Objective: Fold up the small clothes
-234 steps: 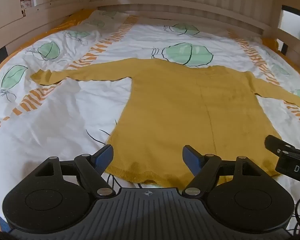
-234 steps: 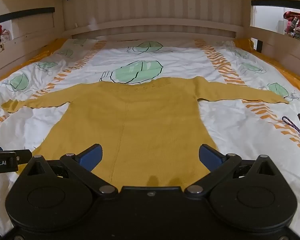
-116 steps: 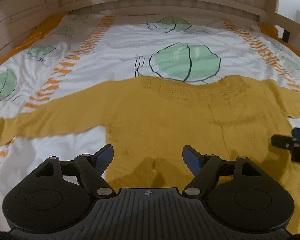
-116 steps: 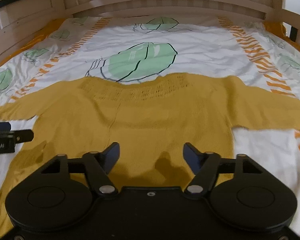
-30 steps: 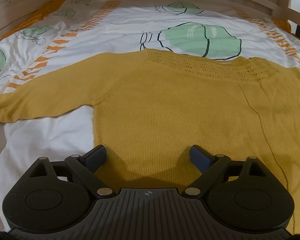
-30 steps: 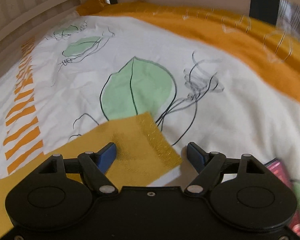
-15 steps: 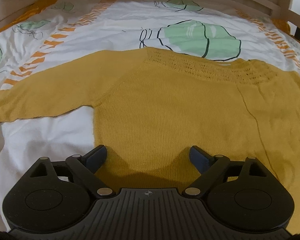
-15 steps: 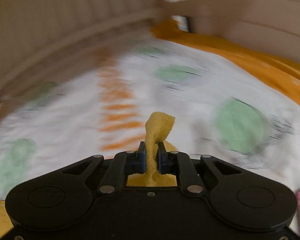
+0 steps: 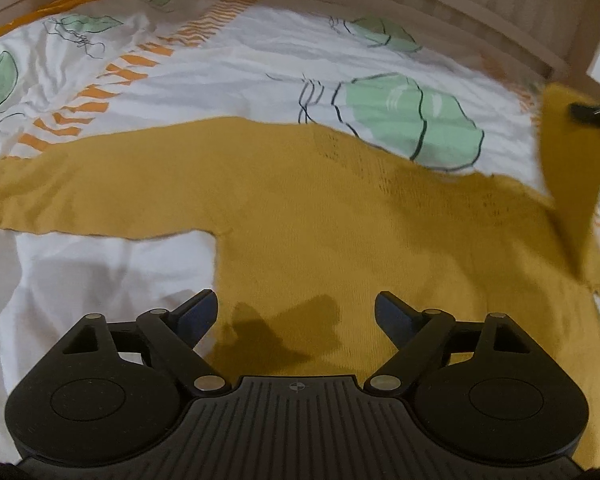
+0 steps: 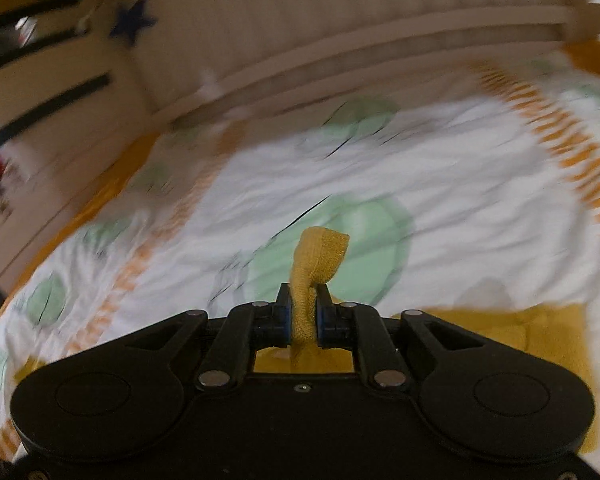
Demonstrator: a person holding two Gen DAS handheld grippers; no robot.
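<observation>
A mustard sweater (image 9: 320, 216) lies flat on the leaf-print bed (image 9: 240, 64). At 6 o'clock, the left gripper (image 9: 296, 312) hovers spread over its body, likely ready to steady it. At 3 o'clock, the right gripper (image 10: 304, 312) pinches the right sleeve's cuff (image 10: 320, 252), lifted for folding inward.

matt ribbed-knit sweater (image 9: 340, 220) on creased cotton-like sheet (image 9: 228, 68) (printed).

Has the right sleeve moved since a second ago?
Yes. The right gripper has lifted the sleeve cuff off the sheet; the sleeve now hangs above the sweater.
</observation>
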